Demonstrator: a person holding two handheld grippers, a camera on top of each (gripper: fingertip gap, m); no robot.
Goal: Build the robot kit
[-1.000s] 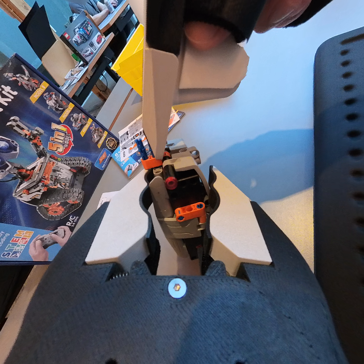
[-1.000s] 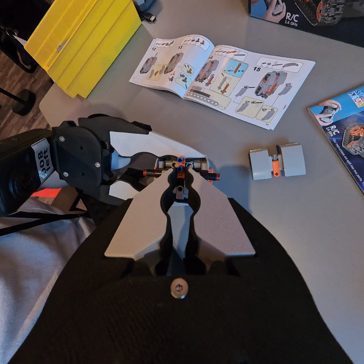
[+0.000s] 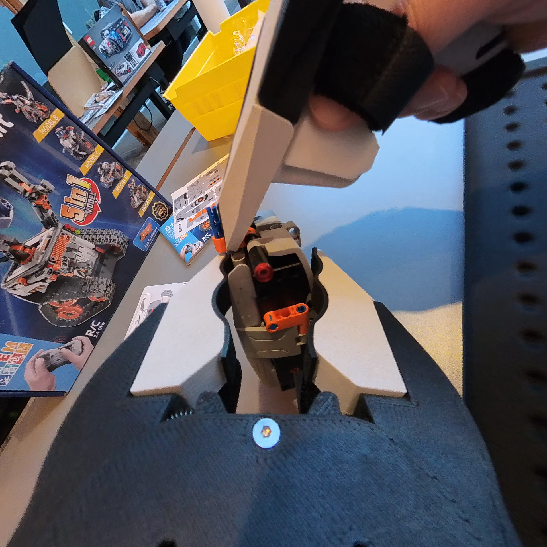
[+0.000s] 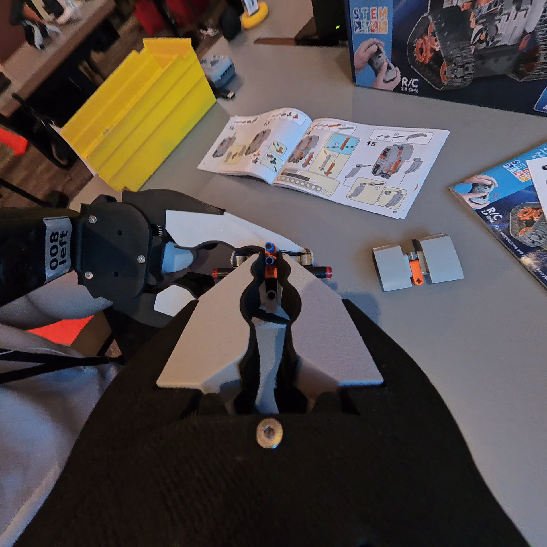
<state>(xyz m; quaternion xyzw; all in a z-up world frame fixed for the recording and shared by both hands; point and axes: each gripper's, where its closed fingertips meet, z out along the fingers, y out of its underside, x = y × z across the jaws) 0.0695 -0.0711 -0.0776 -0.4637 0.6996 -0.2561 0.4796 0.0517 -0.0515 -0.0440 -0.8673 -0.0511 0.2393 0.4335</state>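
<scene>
My left gripper (image 3: pixel 268 257) is shut on a small brick model (image 3: pixel 266 340) of grey and black parts with a red axle and an orange connector, held above the grey table (image 4: pixel 444 340). My right gripper (image 4: pixel 270 260) comes down on the model's top end. It is shut on an orange piece with blue pins (image 4: pixel 270 270) that sits on the model. In the left wrist view one right finger (image 3: pixel 251 165) slants down to that piece (image 3: pixel 219 239). In the right wrist view the left gripper (image 4: pixel 236 263) reaches in from the left, and the red axle ends (image 4: pixel 325 270) stick out either side.
A small grey sub-assembly with an orange part (image 4: pixel 417 262) lies to the right. An open instruction booklet (image 4: pixel 322 159), a yellow bin (image 4: pixel 139 112), the kit's box (image 4: pixel 450 44), a second booklet (image 4: pixel 509 207) and a grey device (image 4: pixel 217 69) lie farther off. A black perforated part (image 3: pixel 509 266) fills the left view's right edge. The grippers are tip to tip, or close to it.
My right gripper has tilted, its finger now slanting instead of upright, and its view looks farther across the table. Both grippers keep their hold on the model.
</scene>
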